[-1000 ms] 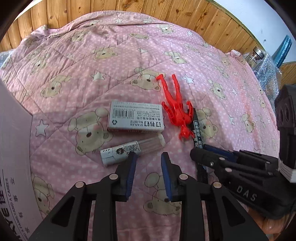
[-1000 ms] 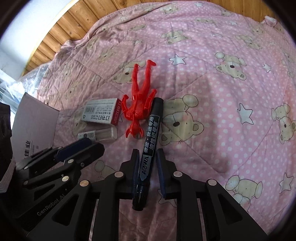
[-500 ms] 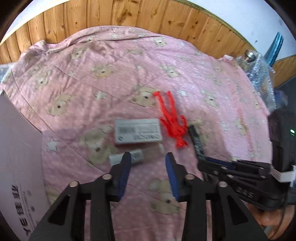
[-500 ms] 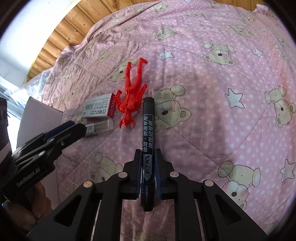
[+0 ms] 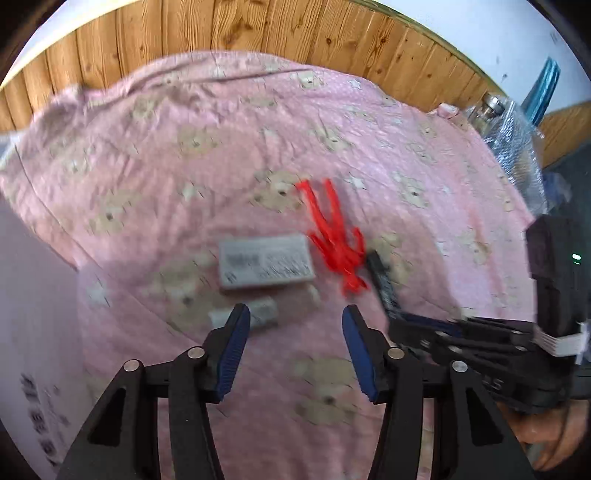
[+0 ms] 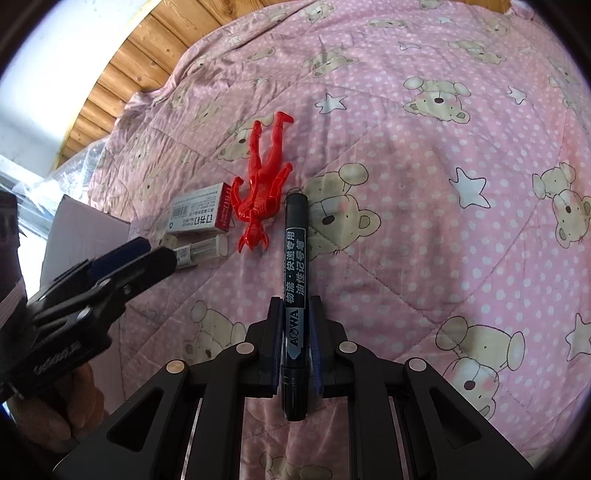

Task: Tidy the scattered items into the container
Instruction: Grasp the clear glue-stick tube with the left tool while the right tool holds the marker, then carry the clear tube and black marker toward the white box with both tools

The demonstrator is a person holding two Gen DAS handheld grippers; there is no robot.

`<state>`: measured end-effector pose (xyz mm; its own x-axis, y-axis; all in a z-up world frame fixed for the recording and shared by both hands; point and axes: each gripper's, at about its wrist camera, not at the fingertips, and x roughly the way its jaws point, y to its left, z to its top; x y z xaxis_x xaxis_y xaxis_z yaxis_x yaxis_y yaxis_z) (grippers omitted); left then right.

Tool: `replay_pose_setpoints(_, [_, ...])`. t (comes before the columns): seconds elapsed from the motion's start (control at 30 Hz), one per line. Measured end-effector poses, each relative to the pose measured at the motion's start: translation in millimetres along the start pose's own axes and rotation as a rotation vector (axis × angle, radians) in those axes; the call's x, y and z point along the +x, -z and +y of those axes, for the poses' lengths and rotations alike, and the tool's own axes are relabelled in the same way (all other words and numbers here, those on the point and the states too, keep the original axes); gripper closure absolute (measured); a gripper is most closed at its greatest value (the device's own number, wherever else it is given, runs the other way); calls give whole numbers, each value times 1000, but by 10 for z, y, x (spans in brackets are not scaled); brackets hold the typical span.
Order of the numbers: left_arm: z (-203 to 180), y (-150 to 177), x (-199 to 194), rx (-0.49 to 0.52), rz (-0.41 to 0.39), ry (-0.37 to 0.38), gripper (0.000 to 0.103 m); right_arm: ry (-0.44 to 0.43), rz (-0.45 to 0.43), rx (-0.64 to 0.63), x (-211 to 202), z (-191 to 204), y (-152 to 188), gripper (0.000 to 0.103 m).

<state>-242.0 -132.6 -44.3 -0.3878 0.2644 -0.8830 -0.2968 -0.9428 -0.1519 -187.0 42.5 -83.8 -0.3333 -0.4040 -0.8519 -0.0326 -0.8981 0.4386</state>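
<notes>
My right gripper (image 6: 295,317) is shut on a black marker (image 6: 295,254), whose far end points toward a red toy figure (image 6: 264,184) on the pink bear quilt. Left of the figure lie a grey staple box (image 6: 199,216) and a small clear tube (image 6: 201,251). The left wrist view is blurred. There my left gripper (image 5: 295,321) is open wide above the quilt, just short of the tube (image 5: 258,314) and the staple box (image 5: 264,262). The red figure (image 5: 336,236), the marker (image 5: 384,284) and the right gripper (image 5: 402,325) are to its right. A white carton (image 5: 33,314) stands at the left.
A wooden headboard (image 5: 258,33) runs behind the quilt (image 5: 221,147). Bubble-wrapped things with a metal cap (image 5: 517,140) sit at the far right edge. The carton (image 6: 85,236) is behind the left gripper (image 6: 147,254). A hand (image 6: 55,406) holds that gripper.
My right gripper has shut on the marker and drawn it back from the red figure. My left gripper has opened wider and pulled back from the tube.
</notes>
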Motion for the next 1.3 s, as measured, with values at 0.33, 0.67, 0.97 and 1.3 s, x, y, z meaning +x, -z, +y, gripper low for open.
replay_pose_setpoints(0.33, [202, 137, 197, -184, 134, 205, 44, -25, 5, 5, 9, -34, 0, 89])
replay_pose_setpoints(0.67, [-42, 229, 178, -121, 111, 123, 45, -21, -3, -7, 14, -20, 6, 89])
replay_pose_setpoints(0.97, [-54, 415, 7, -103, 81, 8, 84, -20, -43, -37, -175, 89, 22, 89])
replay_pose_setpoints(1.3, [-194, 391, -161, -152, 30, 43, 84, -31, -42, -72, -285, 314, 161, 89])
